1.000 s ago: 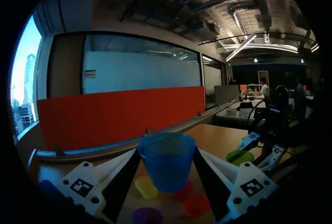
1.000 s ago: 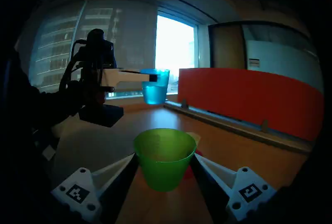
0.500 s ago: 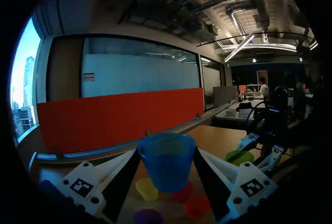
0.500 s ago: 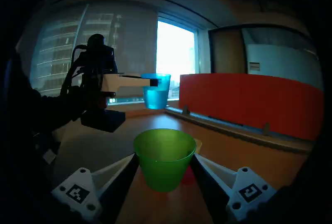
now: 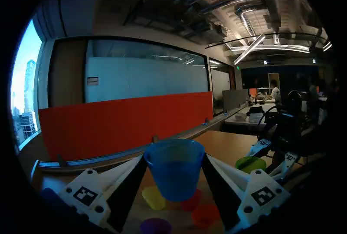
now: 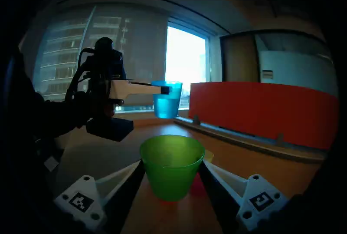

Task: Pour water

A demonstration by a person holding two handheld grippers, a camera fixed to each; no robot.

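While upright in left tool (image 5: pixel 173 156), blue cup (image 5: pixel 174 173), water (image 5: pixel 175 186) inside.

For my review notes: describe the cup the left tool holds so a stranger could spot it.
Find the long orange partition behind the wooden desk. Before it, the left tool holds a translucent blue cup upright above the desk. The right tool holds a green cup instead.

An orange partition (image 5: pixel 126 121) backs the wooden desk (image 5: pixel 225 143).
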